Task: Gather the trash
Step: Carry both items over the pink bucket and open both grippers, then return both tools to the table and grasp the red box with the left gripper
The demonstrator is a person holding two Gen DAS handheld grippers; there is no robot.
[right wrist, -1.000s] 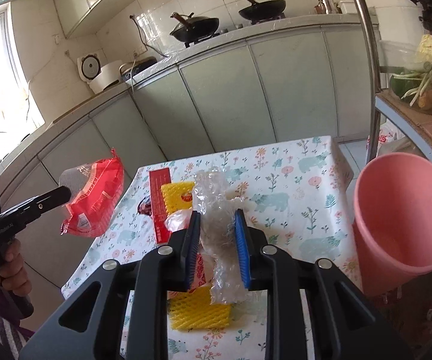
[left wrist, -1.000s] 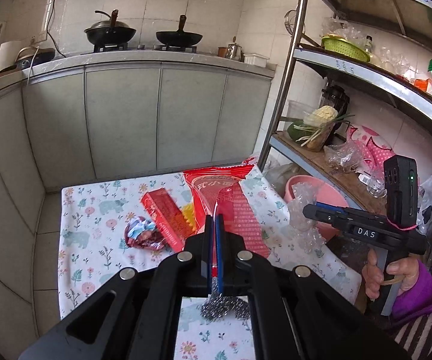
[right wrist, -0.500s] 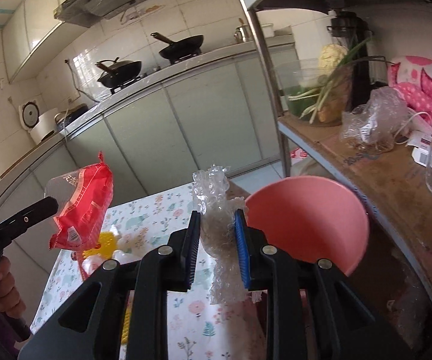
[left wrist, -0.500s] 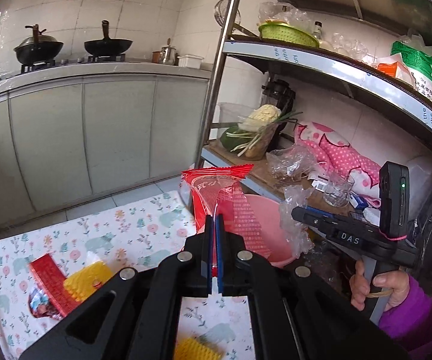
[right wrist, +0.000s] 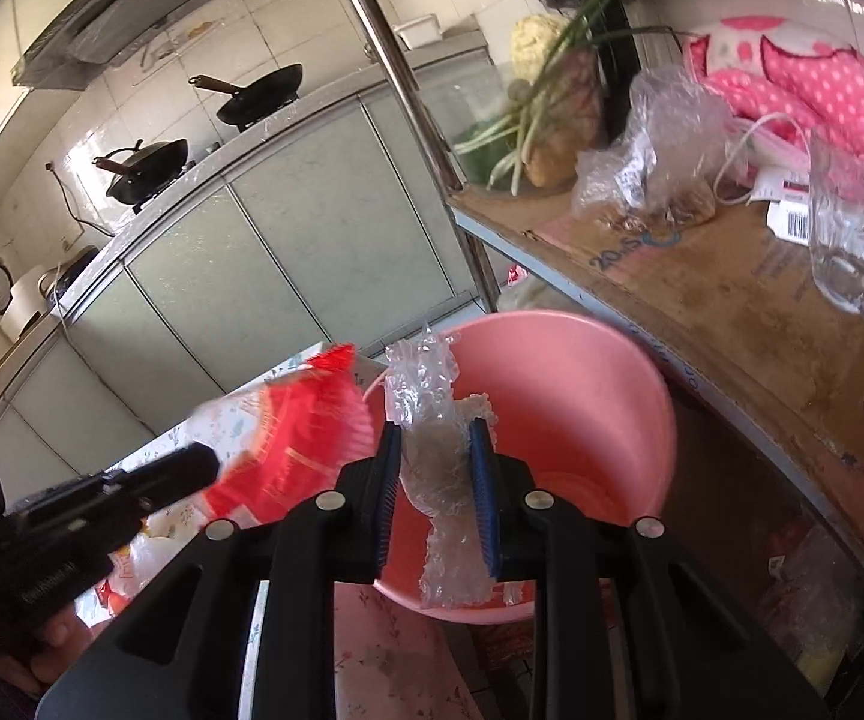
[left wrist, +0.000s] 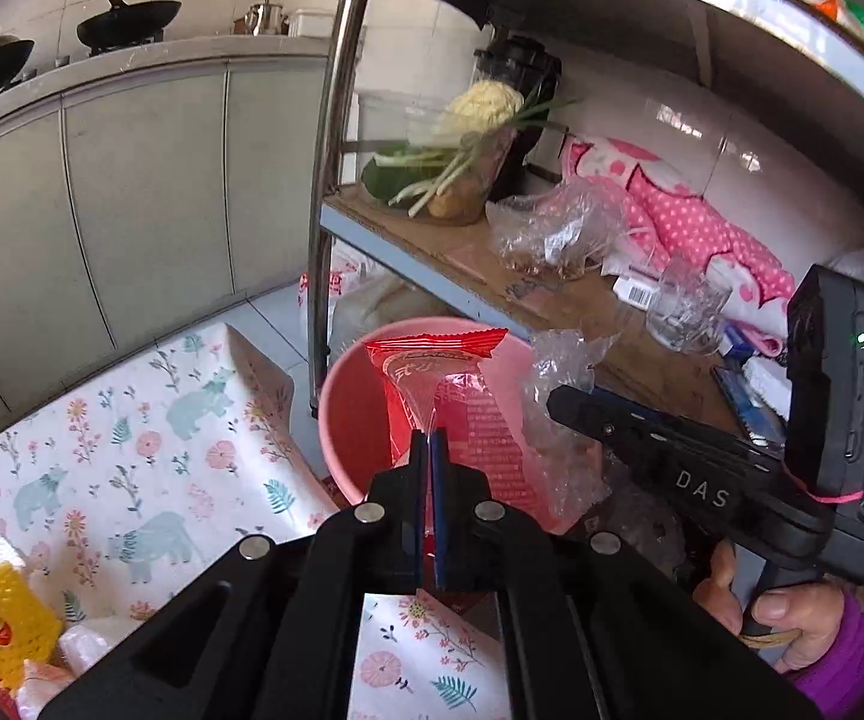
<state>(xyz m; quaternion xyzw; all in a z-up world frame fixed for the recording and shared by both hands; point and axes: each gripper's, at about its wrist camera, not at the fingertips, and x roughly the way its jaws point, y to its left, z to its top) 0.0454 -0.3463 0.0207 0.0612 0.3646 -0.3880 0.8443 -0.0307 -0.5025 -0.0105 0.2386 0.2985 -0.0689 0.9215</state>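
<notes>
My left gripper (left wrist: 430, 441) is shut on a red snack wrapper (left wrist: 450, 396) and holds it over the pink bucket (left wrist: 342, 414) beside the table. My right gripper (right wrist: 435, 438) is shut on a crumpled clear plastic wrap (right wrist: 432, 420) and holds it above the same pink bucket (right wrist: 588, 396). The red wrapper (right wrist: 300, 438) shows blurred at the left of the right wrist view, held by the other gripper. The clear wrap (left wrist: 558, 360) also shows in the left wrist view, to the right of the red wrapper.
A table with a floral cloth (left wrist: 132, 450) lies left of the bucket, with a yellow foam net (left wrist: 0, 624) and other scraps on it. A metal shelf (left wrist: 492, 294) with vegetables, a plastic bag and a glass (right wrist: 852, 240) stands right behind the bucket. Its steel post (left wrist: 330, 180) is close.
Both grippers have swung right from over the table to over the pink bucket, each still holding its piece of trash. The bucket now sits directly under them.
</notes>
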